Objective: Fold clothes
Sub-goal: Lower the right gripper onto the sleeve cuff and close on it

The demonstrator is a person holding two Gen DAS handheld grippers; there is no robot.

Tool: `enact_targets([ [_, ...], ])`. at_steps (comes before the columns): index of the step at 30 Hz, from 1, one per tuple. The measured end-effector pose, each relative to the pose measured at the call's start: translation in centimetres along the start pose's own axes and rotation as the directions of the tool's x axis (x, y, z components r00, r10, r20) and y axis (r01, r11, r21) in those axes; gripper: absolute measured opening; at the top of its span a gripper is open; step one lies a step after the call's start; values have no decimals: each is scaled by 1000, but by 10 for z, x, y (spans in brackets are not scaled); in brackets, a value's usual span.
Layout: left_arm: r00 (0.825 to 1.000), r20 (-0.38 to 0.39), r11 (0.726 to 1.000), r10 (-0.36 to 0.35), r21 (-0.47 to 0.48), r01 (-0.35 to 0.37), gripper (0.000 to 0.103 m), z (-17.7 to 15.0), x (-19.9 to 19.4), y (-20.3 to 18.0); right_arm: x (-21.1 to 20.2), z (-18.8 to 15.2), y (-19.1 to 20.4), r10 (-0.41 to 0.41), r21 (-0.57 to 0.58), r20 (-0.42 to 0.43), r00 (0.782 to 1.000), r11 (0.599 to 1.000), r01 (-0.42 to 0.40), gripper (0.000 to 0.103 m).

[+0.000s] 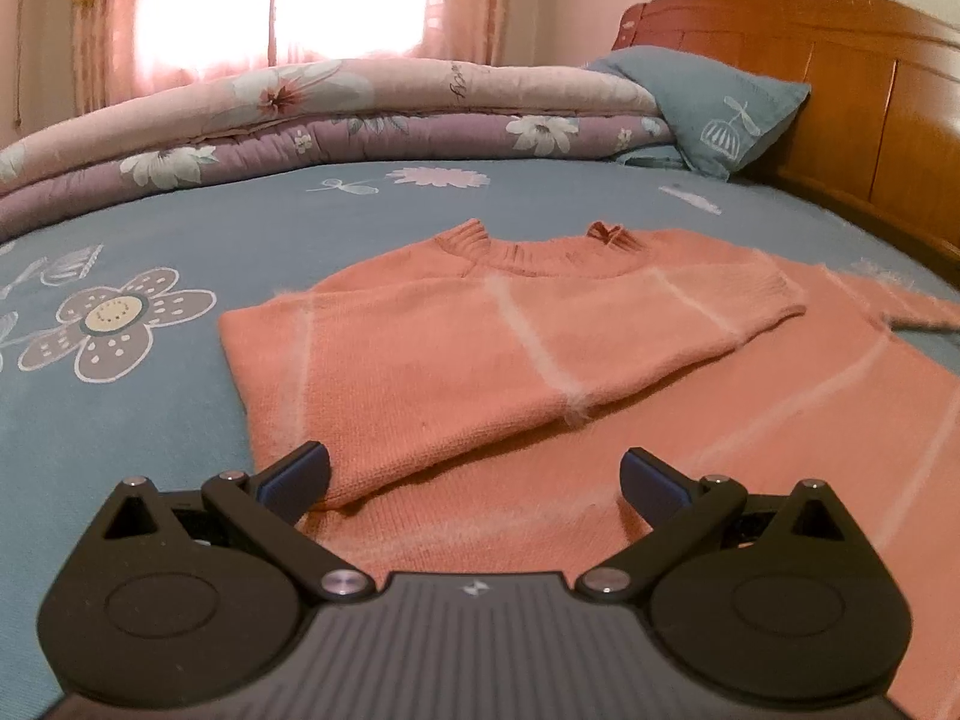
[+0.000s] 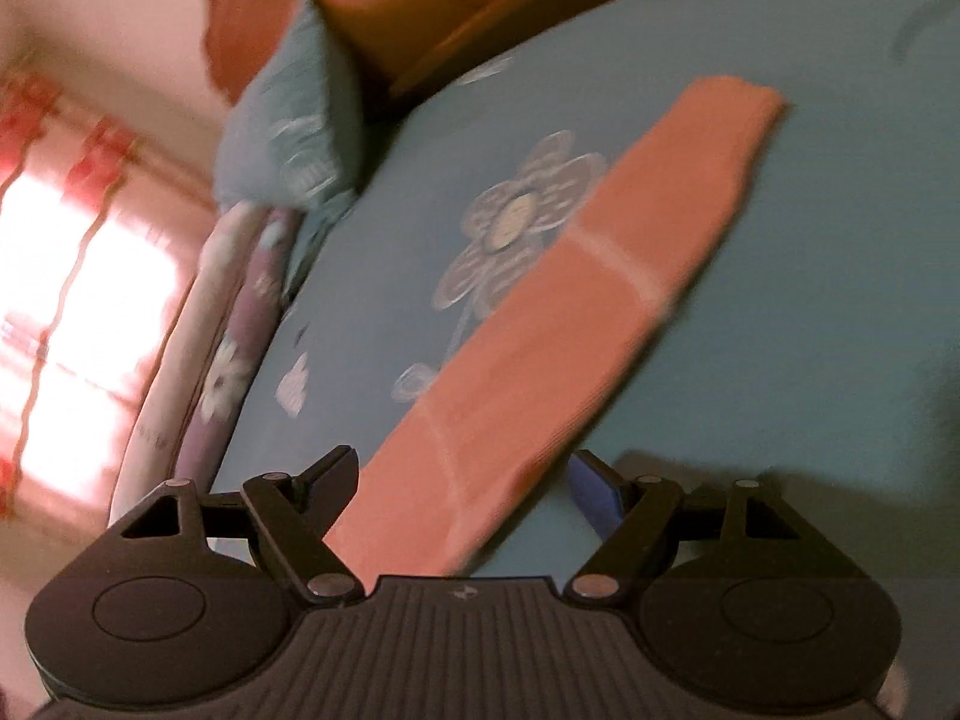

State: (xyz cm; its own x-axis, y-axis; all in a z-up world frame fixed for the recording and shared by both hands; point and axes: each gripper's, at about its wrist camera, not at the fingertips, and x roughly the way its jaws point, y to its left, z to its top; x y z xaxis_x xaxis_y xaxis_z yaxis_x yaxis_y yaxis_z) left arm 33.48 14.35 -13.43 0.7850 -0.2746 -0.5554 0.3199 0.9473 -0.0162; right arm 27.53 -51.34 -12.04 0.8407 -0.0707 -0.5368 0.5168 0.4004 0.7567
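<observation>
Left wrist view: sweater (image 1: 480, 360) lies just ahead of the wide-open left gripper (image 1: 474, 477), nothing gripped.

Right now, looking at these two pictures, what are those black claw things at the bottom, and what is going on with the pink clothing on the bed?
There is no robot here. A person holds a two-finger tool in each hand, and each tool has a camera that looks out along its fingers. One picture is from the left gripper, the other from the right gripper. Both stand open and hold nothing. On the blue flowered bedsheet lies a pink sweater, one sleeve already folded across its front. The right camera, tilted and blurred, shows the other sleeve stretched out flat, probably the next to fold. Behind are a folded quilt, a pillow and a wooden headboard.
</observation>
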Motion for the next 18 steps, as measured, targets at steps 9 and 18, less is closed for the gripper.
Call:
enact_targets([
  [9,1000,-11,999,22,33,-22,103,-1,1,-4,11,33,-53,53,219,54,997,974,-64,82],
  [18,1000,-12,999,25,37,-24,103,-1,1,-4,14,48,-67,97,246,142,985,961,-130,81],
])
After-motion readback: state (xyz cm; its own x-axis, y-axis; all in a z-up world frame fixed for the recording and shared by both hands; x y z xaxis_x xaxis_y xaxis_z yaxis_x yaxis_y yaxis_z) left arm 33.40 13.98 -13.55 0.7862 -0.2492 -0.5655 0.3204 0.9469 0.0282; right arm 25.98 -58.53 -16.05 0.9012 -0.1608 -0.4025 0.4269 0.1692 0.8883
